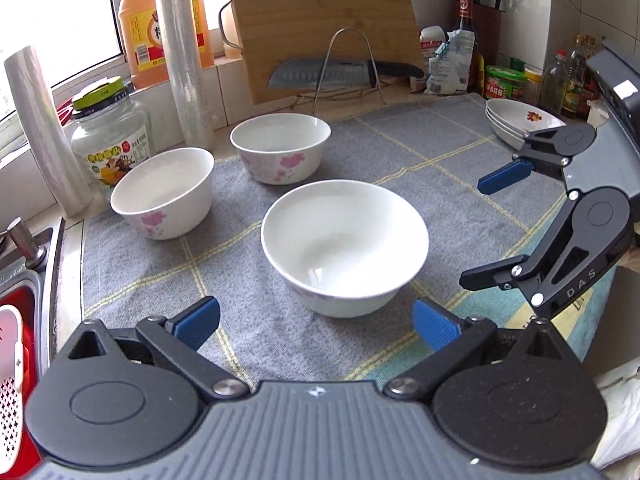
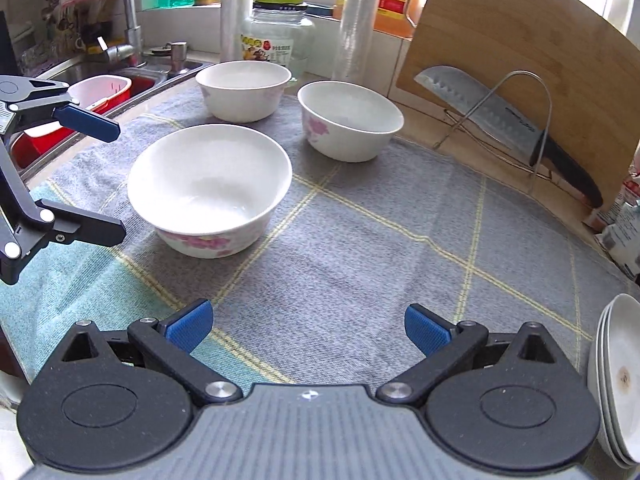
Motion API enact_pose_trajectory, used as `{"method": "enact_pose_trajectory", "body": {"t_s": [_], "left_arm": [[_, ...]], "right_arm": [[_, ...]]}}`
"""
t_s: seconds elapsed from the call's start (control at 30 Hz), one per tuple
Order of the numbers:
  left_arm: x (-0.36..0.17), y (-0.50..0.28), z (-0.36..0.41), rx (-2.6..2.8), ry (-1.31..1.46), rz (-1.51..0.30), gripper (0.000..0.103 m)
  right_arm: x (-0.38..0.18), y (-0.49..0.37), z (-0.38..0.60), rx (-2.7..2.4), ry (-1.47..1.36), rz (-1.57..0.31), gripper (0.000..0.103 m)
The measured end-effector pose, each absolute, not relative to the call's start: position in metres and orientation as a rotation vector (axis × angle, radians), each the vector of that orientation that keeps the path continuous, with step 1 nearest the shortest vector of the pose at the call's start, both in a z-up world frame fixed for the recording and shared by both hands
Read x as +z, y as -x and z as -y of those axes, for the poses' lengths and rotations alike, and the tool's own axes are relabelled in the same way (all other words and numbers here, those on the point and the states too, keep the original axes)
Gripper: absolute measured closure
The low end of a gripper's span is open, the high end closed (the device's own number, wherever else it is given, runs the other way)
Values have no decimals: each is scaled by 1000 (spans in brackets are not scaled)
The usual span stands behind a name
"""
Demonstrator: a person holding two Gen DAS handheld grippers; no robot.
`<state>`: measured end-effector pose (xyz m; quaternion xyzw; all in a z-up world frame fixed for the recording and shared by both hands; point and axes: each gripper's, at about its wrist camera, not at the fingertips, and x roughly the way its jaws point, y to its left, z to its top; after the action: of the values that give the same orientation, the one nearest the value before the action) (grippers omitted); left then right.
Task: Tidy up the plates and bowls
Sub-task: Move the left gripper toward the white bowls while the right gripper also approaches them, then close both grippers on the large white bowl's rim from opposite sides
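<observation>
Three white bowls with pink flower prints were seen standing upright on a grey checked cloth (image 1: 420, 152) spread over the worktop. The nearest bowl (image 1: 344, 246) stood just ahead of the left hand-held gripper (image 1: 316, 322), whose blue pads (image 1: 198, 322) were spread wide apart with nothing between them. A second bowl (image 1: 162, 198) was placed further back to the left, close to a glass jar (image 1: 110, 146) with a green lid, and a third bowl (image 1: 280, 148) stood behind, near two upright rolls of plastic film (image 1: 182, 48). None of the bowls touched another.

A stack of shallow white plates (image 1: 520, 120) was seen at the far right of the cloth in the left wrist view, partly hidden behind the right hand-held gripper (image 2: 306, 328). From the right wrist view the same stack lay at the right edge, just beside that gripper. The right hand-held gripper was likewise held spread open and empty above bare cloth, well apart from the bowls.

Behind the cloth, a wooden cutting board (image 1: 320, 20) was leaned against the wall, with a knife (image 1: 340, 72) resting across a wire stand (image 1: 348, 68) in front of it. A large orange bottle (image 1: 140, 20) was seen on the window sill, and a sink (image 2: 132, 76) holding a red basin was visible to the left.
</observation>
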<state>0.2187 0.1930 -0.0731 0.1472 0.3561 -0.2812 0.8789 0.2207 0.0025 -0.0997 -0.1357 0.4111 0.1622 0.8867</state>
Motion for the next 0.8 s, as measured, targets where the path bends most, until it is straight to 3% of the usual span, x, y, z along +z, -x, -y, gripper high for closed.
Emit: {"method": "enact_pose_trajectory", "body": {"t_s": [0.27, 0.8], "left_arm": [[-93, -236, -200, -693, -375, -769, 1], [-82, -257, -185, -887, -571, -734, 3]], "right_arm": [[-107, -228, -30, 382, 340, -872, 0], [-103, -245, -44, 555, 439, -805, 0]]}}
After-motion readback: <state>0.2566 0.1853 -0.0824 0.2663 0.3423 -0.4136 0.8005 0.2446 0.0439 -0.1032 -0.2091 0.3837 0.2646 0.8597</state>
